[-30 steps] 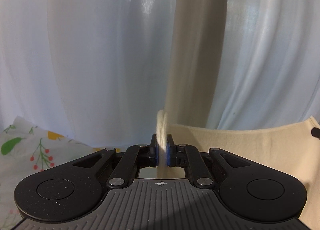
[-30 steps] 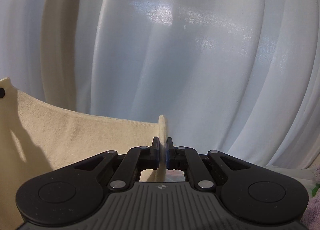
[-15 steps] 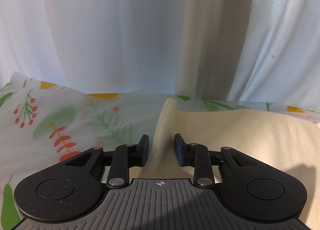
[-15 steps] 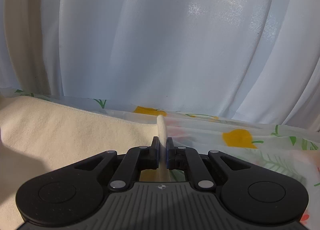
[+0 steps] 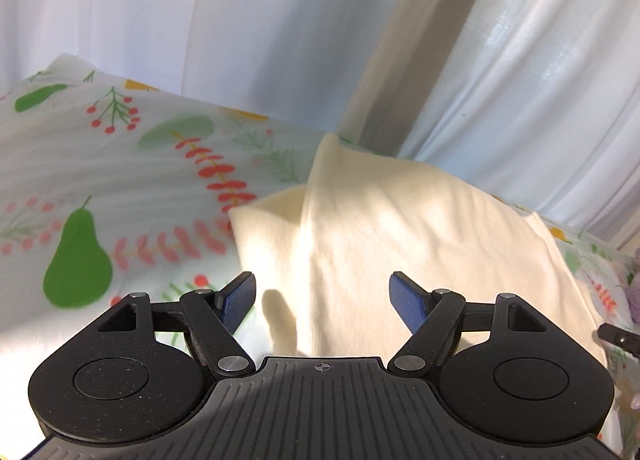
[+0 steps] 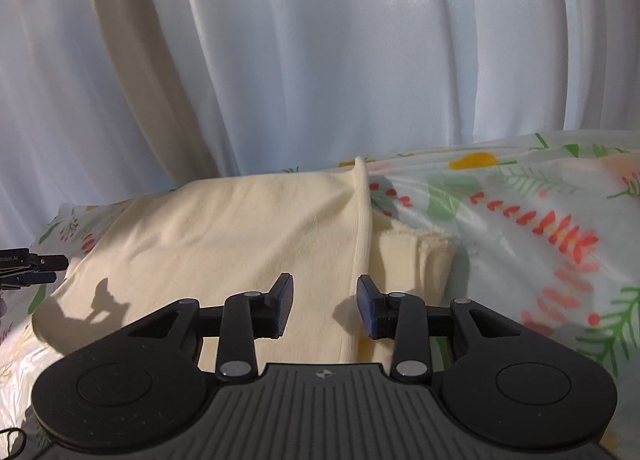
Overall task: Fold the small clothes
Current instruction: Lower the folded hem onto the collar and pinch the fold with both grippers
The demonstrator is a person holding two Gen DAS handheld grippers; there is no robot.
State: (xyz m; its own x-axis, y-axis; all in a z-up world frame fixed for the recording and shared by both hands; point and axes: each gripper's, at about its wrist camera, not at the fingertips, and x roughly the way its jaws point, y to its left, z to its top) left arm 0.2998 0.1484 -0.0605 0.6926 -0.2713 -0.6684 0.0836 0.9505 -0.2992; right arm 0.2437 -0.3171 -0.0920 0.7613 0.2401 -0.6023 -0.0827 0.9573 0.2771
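Note:
A cream garment (image 5: 400,228) lies folded over on the floral tablecloth (image 5: 120,164). In the left wrist view my left gripper (image 5: 322,292) is open, its blue pads (image 5: 240,296) apart above the garment's left edge. In the right wrist view the same garment (image 6: 240,228) lies with a raised fold ridge running toward me. My right gripper (image 6: 324,300) is open over that ridge, holding nothing. The left gripper's tip (image 6: 36,264) shows at the left edge there.
A white curtain (image 5: 200,20) with a beige strip (image 5: 420,40) hangs close behind the table. The floral tablecloth (image 6: 540,220) spreads to the right of the garment. A purple-grey item (image 5: 634,292) sits at the right edge.
Both grippers lowered the held cream garment onto the table and let go. The left opened first and now stands wide; the right opened in the last half second.

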